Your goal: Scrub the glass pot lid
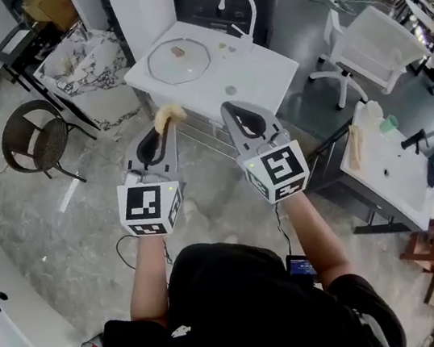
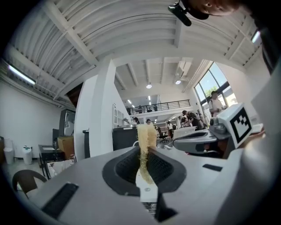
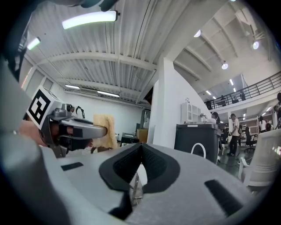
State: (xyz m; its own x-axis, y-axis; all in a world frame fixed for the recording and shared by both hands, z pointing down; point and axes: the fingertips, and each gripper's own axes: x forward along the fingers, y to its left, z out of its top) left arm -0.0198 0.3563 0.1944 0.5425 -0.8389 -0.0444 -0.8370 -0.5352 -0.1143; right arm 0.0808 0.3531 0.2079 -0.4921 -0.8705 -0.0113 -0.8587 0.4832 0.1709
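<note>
Left gripper (image 1: pixel 165 132) jaws clamping yellow sponge (image 1: pixel 169 116), right gripper (image 1: pixel 229 111) jaws closed empty, glass lid (image 1: pixel 179 60) on table (image 1: pixel 263 79)

Bright, even indoor light from ceiling tubes (image 3: pixel 90 18) and a tall window (image 2: pixel 210 81); shadows are soft. Both gripper views bend strongly, with dark rounded corners.

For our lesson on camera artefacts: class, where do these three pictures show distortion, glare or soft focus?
Head view: even light, sharp, the glass lid shows no glare. Left gripper view: strong fisheye bend, black corners, window washed out, sponge slightly soft. Right gripper view: same bend, ceiling lamp blown white.
</note>
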